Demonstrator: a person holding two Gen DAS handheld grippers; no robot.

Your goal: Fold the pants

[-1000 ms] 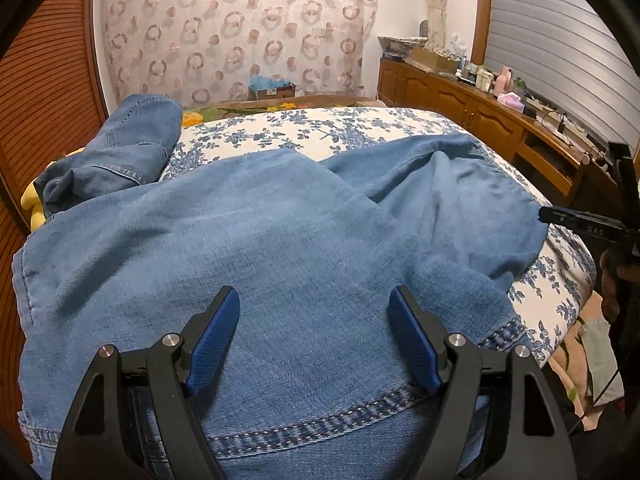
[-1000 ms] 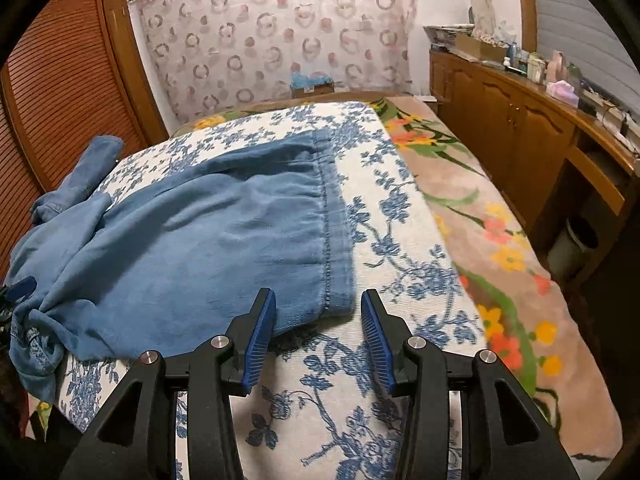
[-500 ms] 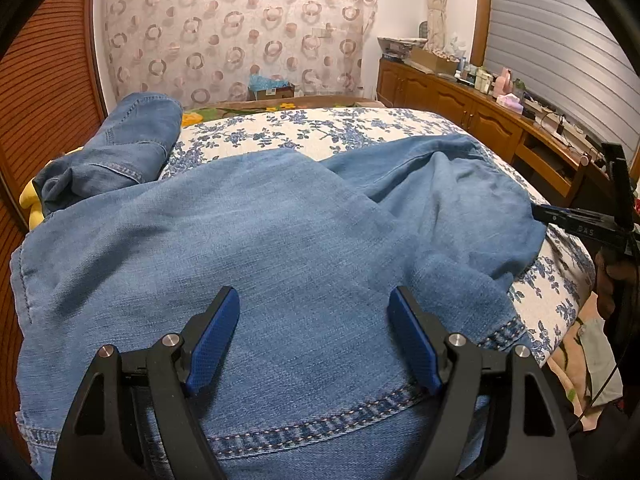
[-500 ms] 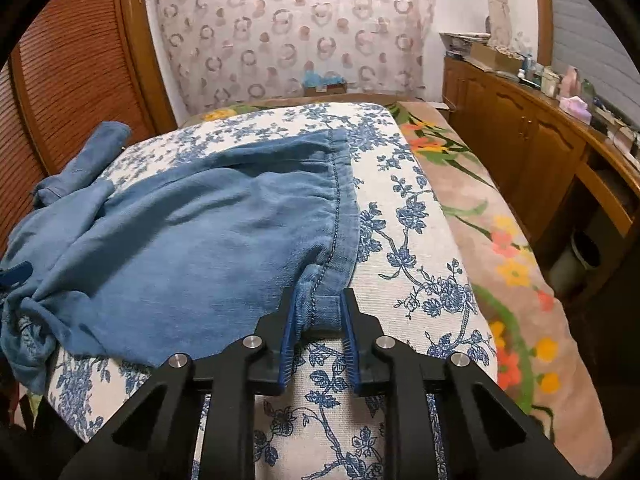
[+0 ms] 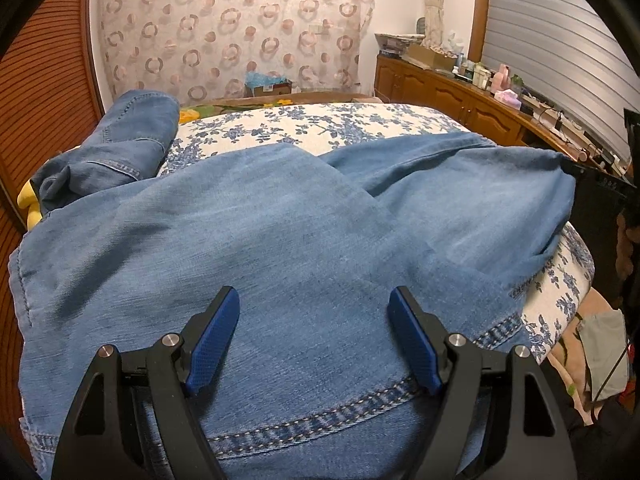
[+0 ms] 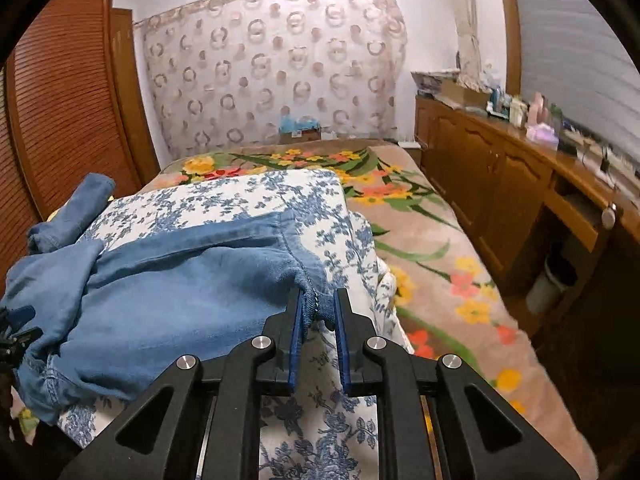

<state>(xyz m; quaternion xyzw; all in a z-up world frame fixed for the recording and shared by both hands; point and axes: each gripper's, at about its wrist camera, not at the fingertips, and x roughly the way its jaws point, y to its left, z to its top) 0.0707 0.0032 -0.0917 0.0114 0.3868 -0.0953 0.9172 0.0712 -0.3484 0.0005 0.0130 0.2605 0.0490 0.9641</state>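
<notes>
Bedroom first: patterned curtain at the far wall, wooden cabinets along the right, and one bed carrying everything. Over the bed lies one blue-flowered sheet, and on that the one pair of denim pants, spread across its near half, waistband toward your left hand and one leg running out to the sheet's right edge. A second bundle of denim sits at the far left corner; whether it belongs to these pants you cannot tell from here.

You have two claws. Your left gripper hovers over the waistband with its jaws wide apart, gripping nothing. Your right gripper has just been closing and now pinches the leg hem at its near corner, the cloth bunched between the blue pads.

To do this step well, lift the hem only enough to clear the sheet, then carry it across toward the waistband in one smooth arc. Keep the pinch firm, since the hem is caught by just one corner and could slip. Bring your left claw down on the waistband first so the pants don't drag.
</notes>
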